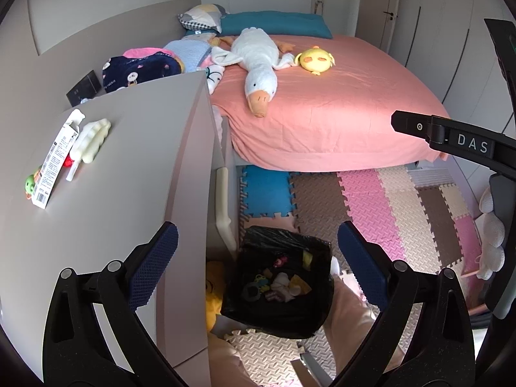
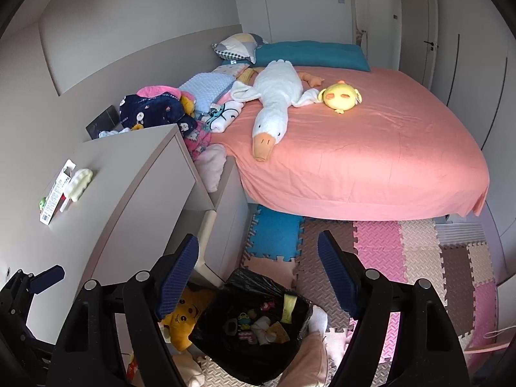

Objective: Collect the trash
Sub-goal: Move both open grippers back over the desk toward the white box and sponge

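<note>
Left hand-held gripper point(image 1: 258, 254): jaws spread wide, nothing between the pads. Right hand-held gripper point(image 2: 258, 271): jaws also apart, empty. Both hang over the trash bin point(image 2: 251, 325), black-lined, standing on the foam floor mat point(image 2: 380, 258) just right of the grey table point(image 1: 135, 148); small scraps lie in its bottom. A yellow plush point(image 2: 182, 319) sits against the bin's left side. On the table, far left: a white carton point(image 1: 56, 161) touching a cream ribbed item point(image 1: 92, 140). Beyond, a pink bed point(image 2: 371, 148) with a goose plush point(image 2: 274, 106).
</note>
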Demonstrator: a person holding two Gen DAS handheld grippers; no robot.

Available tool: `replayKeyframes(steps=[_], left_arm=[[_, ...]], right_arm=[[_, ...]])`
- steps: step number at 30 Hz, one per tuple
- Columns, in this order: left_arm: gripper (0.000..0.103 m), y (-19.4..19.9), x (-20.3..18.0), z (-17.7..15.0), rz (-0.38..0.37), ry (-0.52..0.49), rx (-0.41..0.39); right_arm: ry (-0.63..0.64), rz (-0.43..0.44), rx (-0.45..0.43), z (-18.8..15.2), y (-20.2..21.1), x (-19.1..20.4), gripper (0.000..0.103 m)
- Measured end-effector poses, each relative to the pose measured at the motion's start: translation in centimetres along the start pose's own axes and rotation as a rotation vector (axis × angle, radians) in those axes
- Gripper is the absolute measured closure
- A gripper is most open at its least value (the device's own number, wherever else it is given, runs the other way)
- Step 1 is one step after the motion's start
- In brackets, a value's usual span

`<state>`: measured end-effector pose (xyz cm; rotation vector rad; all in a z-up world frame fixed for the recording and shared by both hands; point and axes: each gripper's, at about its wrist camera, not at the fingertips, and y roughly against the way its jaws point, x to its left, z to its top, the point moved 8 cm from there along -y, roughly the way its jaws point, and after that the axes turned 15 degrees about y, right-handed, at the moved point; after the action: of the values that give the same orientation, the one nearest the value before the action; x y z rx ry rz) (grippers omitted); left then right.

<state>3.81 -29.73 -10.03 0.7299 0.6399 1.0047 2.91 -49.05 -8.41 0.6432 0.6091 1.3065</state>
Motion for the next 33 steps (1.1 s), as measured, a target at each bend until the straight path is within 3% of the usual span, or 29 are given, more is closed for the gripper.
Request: replayKeyframes(steps=[12,33], left_arm=[[0.007,0.0,1.8,0.1,0.018,0.016,-0.003],[0.007,0.5,10.9,1.4,0.108,0.122,-0.032]], right_arm=[[0.02,0.029,-0.001,0.8,-0.3,2.0,0.026],[0.096,0.145,-0.01,3.9,-3.0,11.2,0.026]])
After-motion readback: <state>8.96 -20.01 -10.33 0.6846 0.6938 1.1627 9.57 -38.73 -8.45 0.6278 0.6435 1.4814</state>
